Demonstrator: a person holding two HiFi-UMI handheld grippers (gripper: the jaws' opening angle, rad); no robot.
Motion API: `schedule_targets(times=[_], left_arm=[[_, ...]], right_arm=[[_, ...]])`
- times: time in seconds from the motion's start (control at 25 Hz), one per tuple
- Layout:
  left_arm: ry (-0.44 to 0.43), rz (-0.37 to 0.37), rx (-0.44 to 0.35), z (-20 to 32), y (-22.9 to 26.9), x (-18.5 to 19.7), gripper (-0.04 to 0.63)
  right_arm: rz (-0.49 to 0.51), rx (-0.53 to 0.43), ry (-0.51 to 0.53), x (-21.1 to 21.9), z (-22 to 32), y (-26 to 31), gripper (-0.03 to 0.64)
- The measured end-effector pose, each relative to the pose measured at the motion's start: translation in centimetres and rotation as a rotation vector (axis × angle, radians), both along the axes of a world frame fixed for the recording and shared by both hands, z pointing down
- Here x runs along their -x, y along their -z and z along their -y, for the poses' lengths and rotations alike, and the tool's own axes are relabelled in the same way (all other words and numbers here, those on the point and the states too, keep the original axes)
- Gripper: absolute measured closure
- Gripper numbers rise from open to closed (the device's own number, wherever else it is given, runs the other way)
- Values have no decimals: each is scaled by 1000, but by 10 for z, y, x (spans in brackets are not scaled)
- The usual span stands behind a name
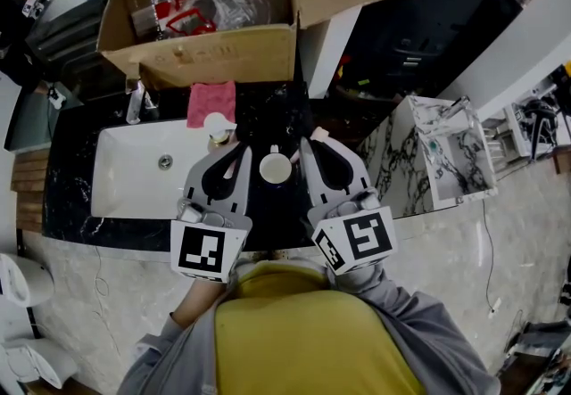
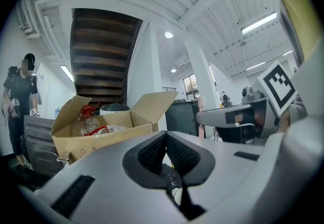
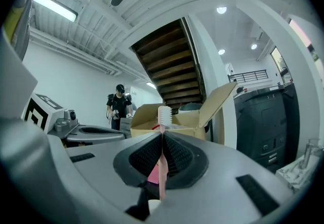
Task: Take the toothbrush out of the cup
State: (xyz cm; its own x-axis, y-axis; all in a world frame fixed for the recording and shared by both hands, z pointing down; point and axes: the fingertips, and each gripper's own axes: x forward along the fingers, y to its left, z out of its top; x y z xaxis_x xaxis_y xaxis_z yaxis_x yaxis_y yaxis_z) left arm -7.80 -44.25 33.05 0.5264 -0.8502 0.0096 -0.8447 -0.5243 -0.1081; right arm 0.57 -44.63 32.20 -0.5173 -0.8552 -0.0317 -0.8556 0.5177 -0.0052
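A white cup (image 1: 275, 168) stands on the black counter (image 1: 268, 121) between my two grippers. My right gripper (image 1: 305, 146) is to the right of the cup and is shut on a pink toothbrush (image 3: 161, 170). The toothbrush stands upright between the pads, and its white bristle head (image 3: 164, 115) sticks up above the jaws. In the head view only a pink end of the toothbrush (image 1: 318, 133) shows by the right jaws. My left gripper (image 1: 242, 152) sits to the left of the cup, and in its own view the left gripper (image 2: 166, 138) is shut with nothing between the pads.
A white sink (image 1: 147, 168) with a tap (image 1: 136, 103) lies to the left. A pink cloth (image 1: 211, 102) and a small white container (image 1: 217, 126) sit behind the grippers. An open cardboard box (image 1: 205, 50) stands at the back. A marble block (image 1: 419, 157) is on the right. A person (image 3: 119, 107) stands far off.
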Motion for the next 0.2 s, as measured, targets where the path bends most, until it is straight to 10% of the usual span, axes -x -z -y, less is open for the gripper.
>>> schedule_targets(times=[0.2], left_arm=[[8,4,-1,-2,-1,-4,595]], right_arm=[[0,0,9,-4,-2,-2,597]])
